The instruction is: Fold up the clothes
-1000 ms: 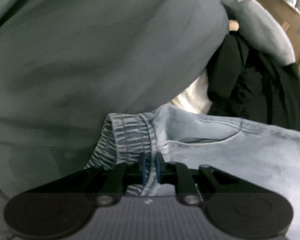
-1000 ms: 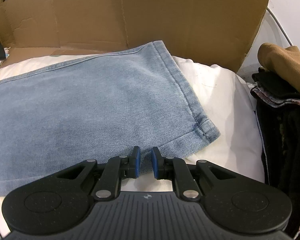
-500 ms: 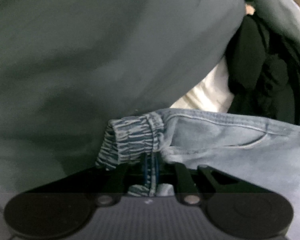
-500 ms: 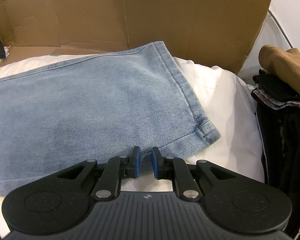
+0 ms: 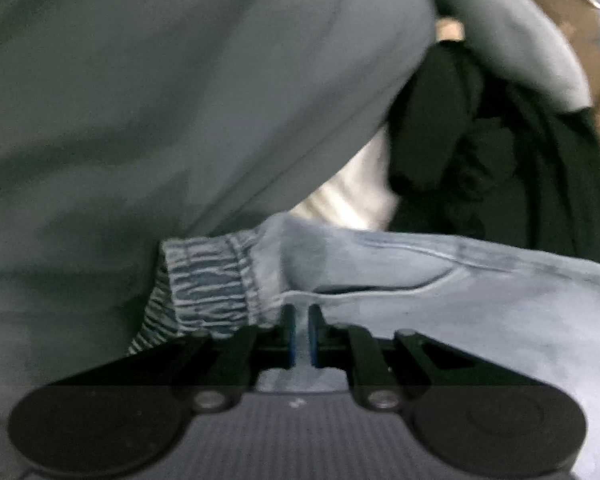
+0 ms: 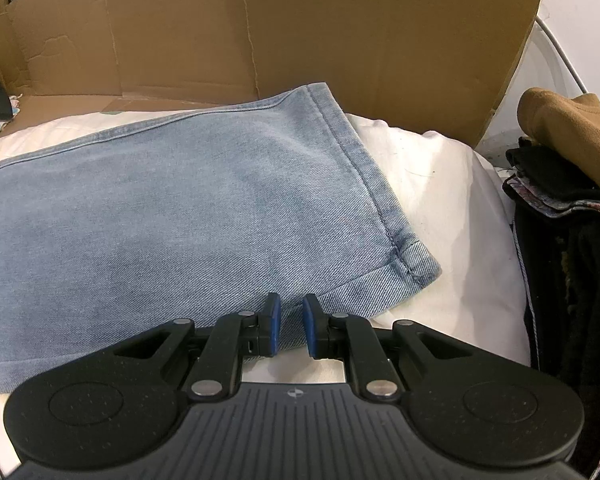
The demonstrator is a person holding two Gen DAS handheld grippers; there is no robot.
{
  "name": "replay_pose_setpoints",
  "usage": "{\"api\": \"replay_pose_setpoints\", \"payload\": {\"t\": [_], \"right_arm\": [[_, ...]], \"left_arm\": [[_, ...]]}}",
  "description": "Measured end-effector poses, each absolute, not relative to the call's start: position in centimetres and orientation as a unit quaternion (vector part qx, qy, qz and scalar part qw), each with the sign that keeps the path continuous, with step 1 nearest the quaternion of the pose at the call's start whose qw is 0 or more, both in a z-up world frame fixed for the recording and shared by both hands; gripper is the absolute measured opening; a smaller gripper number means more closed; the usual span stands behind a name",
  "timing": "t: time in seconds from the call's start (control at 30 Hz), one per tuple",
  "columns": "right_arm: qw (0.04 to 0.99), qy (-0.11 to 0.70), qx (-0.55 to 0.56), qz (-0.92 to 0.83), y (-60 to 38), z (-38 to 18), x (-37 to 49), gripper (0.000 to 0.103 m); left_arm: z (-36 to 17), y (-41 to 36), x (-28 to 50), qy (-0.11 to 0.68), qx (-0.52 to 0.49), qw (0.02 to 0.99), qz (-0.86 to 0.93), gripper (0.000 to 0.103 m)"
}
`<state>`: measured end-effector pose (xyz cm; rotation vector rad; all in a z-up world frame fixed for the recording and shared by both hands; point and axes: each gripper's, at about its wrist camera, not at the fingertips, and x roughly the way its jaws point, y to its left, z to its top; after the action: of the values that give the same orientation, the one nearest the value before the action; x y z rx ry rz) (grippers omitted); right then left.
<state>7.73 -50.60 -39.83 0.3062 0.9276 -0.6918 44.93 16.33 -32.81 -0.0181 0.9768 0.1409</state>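
The jeans [image 6: 172, 208] are pale, faded blue denim, lying flat on a white cloth [image 6: 452, 208], with a stitched hem and a gathered elastic waistband [image 5: 208, 280]. Only the left wrist view shows that waistband and a pocket seam, just ahead of the left gripper [image 5: 300, 334], whose jaws have just closed, pinching a fold of denim. Only the right wrist view shows the leg hem: the right gripper [image 6: 288, 326] stands slightly parted over its near edge, the pads not pressing on it
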Motion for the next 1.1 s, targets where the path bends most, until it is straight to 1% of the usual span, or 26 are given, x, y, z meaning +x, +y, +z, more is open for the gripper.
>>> {"api": "replay_pose_setpoints", "payload": {"t": [0.2, 0.3, 0.47, 0.67, 0.93, 1.1], "right_arm": [[0.829, 0.436, 0.141, -0.321, -50.7, -39.9, 7.7, 0.018], [0.829, 0.436, 0.142, -0.321, -50.7, -39.9, 7.8, 0.018], [0.830, 0.432, 0.146, -0.320, -50.8, -40.0, 7.6, 0.018], [0.831, 0.431, 0.145, -0.321, -50.7, -40.0, 7.7, 0.018], [0.831, 0.429, 0.146, -0.322, -50.8, -40.1, 7.8, 0.018], [0.831, 0.429, 0.145, -0.324, -50.9, -40.1, 8.2, 0.019]], "left_arm": [[-34.6, 16.5, 46.2, 0.472, 0.025, 0.879, 0.062, 0.003], [-34.9, 16.5, 46.3, 0.471, 0.022, 0.879, 0.068, 0.003], [-32.9, 15.4, 45.0, 0.456, 0.040, 0.888, 0.053, 0.004], [-30.4, 15.7, 43.8, 0.423, -0.013, 0.906, 0.012, 0.004], [-31.8, 15.4, 45.2, 0.444, -0.007, 0.896, 0.000, 0.004], [-33.6, 13.8, 48.1, 0.448, 0.004, 0.894, 0.025, 0.004]]}}
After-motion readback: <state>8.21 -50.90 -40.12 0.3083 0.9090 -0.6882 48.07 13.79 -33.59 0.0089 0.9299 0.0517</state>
